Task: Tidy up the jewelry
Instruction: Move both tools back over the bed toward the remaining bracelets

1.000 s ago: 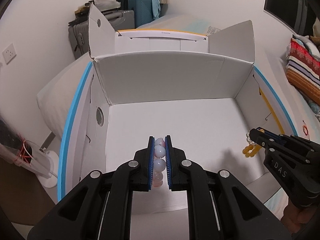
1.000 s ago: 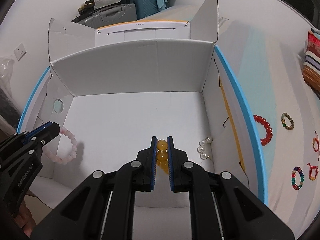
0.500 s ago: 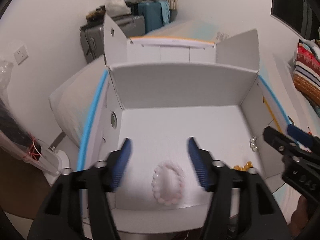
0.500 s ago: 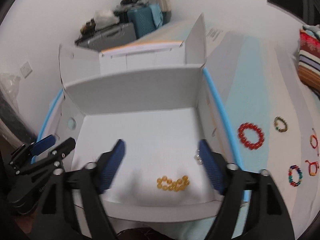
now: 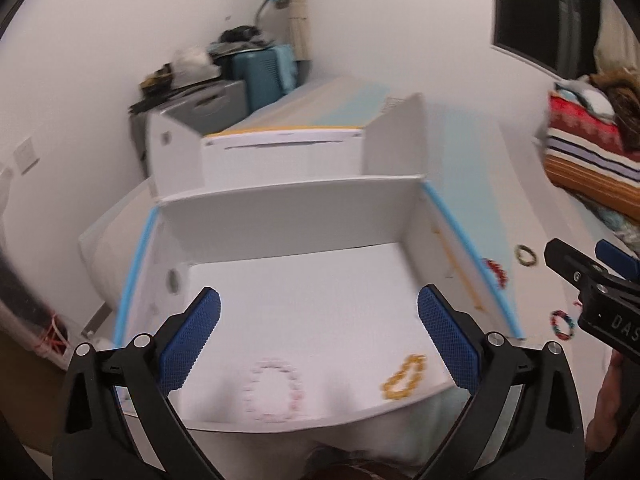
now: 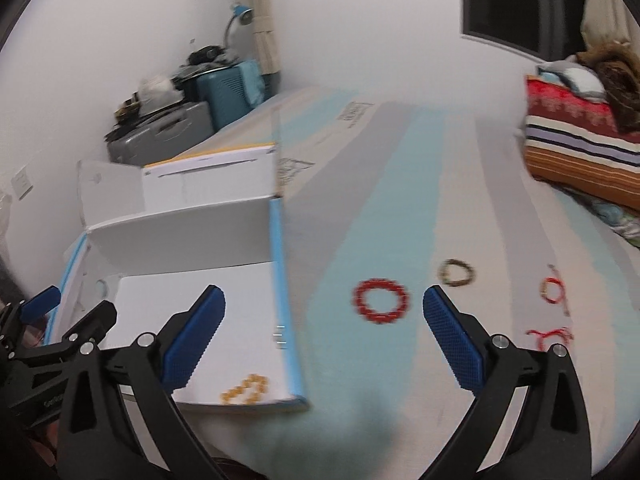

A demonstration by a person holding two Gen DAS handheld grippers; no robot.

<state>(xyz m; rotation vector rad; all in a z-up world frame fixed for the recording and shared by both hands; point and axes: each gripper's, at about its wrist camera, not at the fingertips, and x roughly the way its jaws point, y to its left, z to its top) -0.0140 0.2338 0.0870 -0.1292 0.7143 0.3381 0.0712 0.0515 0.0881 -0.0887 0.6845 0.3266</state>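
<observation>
Right wrist view shows the right gripper [image 6: 324, 336] wide open and empty, so the next step is probably closing on the red bracelet [image 6: 381, 301].

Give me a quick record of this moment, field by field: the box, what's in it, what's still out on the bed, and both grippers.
container: white cardboard box, open top
in box: pink bead bracelet; amber bead bracelet
on bed outside box: red bead bracelet; olive bead bracelet; multicolour bead bracelet
left gripper: jaws open, empty, over box
right gripper: jaws open, empty, aimed toward red bead bracelet
</observation>
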